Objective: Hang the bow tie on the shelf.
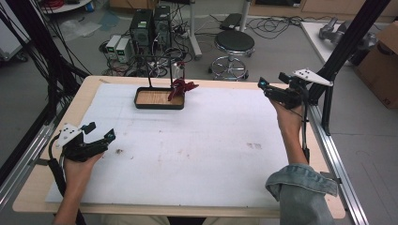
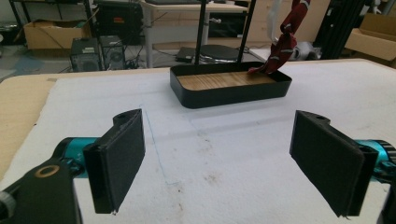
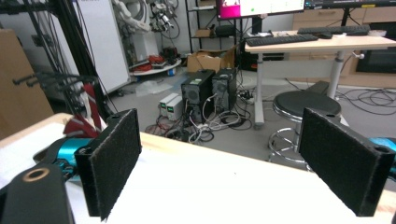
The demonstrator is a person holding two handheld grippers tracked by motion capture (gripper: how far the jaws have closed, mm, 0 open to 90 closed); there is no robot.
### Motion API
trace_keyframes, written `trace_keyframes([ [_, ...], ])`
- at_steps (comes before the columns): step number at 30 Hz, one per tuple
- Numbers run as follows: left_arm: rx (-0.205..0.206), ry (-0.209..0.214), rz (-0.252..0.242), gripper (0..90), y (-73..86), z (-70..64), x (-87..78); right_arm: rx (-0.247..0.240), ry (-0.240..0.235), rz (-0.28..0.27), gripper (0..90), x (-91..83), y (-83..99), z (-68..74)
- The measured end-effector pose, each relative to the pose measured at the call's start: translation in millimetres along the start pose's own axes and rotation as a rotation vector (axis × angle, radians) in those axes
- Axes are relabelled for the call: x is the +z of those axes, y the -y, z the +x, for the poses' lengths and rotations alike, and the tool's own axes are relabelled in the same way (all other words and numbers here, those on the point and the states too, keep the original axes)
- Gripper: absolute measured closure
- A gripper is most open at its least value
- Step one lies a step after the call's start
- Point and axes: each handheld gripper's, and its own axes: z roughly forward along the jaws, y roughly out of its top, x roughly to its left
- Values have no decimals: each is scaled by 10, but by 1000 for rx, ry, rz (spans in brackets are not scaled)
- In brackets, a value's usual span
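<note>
A dark red necktie with thin pale stripes hangs from a black wire stand, its upper part near vertical and its lower end bunched and folded over the right rim of a tray. In the left gripper view the necktie drops from above the frame, twists once, and its tip rests on the tray's right end. The tray is a shallow black oblong with rounded corners and a light wood-grain floor. It sits flat on the white mat near the table's far edge, a little left of the middle, with its long side parallel to that edge. The stand's thin black uprights rise from its far side.
</note>
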Motion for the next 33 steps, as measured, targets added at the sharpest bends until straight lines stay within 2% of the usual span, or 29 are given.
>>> trace_keyframes([
  [5, 1, -2, -1, 184, 0, -1, -6, 16, 8, -8, 124, -175, 124, -50],
  [19, 5, 1, 3, 184, 2, -21, 6, 24, 48, -95, 124, -780, 457, -109],
  [25, 8, -1, 6, 184, 2, -27, 8, 46, 56, -90, 122, -915, 653, -113],
  [28, 6, -3, 5, 184, 3, -23, 6, 59, 63, -106, 122, -976, 766, -103],
  [33, 8, -2, 9, 184, 6, -27, 5, 61, 66, -79, 122, -1023, 954, -68],
])
